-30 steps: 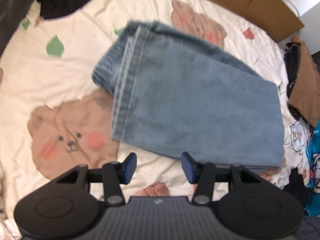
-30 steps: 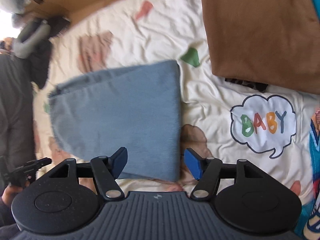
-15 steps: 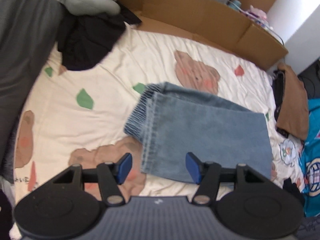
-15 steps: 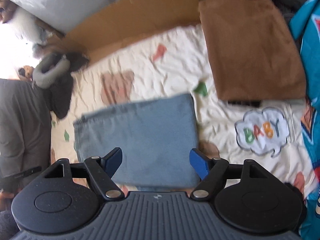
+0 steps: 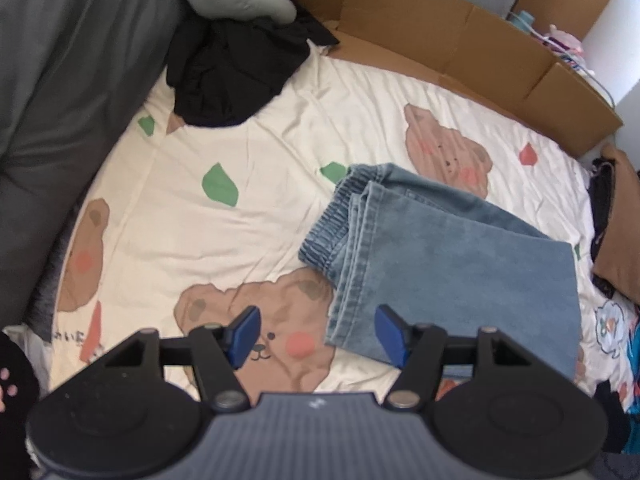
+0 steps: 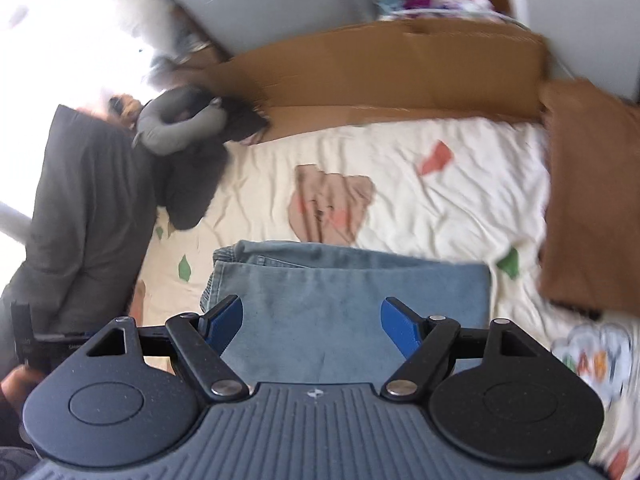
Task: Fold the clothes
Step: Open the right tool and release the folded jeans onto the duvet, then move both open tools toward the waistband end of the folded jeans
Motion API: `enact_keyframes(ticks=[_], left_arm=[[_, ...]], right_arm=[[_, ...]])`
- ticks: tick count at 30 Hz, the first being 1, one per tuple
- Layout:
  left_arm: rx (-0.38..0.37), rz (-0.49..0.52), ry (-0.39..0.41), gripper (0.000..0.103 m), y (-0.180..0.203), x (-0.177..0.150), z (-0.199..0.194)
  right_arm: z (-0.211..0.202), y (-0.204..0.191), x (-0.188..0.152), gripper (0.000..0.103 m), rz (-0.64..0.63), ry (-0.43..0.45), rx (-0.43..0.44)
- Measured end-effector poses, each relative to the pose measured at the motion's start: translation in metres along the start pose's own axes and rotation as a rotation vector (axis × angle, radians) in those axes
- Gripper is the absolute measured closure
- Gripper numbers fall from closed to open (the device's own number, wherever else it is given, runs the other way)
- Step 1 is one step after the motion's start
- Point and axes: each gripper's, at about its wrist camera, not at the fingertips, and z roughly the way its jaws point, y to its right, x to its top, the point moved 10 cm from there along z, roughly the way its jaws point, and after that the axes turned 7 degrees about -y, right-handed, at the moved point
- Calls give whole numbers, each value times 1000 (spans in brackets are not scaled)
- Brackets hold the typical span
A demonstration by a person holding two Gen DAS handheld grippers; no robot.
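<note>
One folded pair of jeans [image 5: 452, 264], one brown folded garment [image 6: 592, 200], one black clothing heap [image 5: 236, 68] (crumpled), two claws.

Folded blue denim jeans [image 5: 452, 268], lying flat on the cream bear-print bedsheet [image 5: 248, 208]. Light-washed, doubled into a neat rectangle with several layers stacked. Ribbed elastic waistband and stitched hems bunched together at the left end, edges slightly staggered; smooth fold along the right end. Resting partly over a printed brown bear. Seen from the right wrist view as a flat blue slab [image 6: 352, 304], untouched, nothing gripping.
</note>
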Motion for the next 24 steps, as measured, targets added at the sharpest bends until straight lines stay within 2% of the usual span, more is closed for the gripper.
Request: enact_keyframes(ticks=[5,8,14,19,24], left_arm=[[1,-6,-14,35,1,-9,45],[1,-45,-21,35,-2,-13,71],[-37,-89,-13,35,5,-19,107],[-70,-123,-14,35,8,-20,130],[-87,-136,-25,35,10,-25,149]], right_arm=[[32,-8,12,21,-76,0,-59],[52,-5,17,22,-100,1,-81],[100,-3,11,22,-146,-39,-71],[137,1,5,22,-112,-69,-92],[165,0,-3,22,-117,-92,-73]])
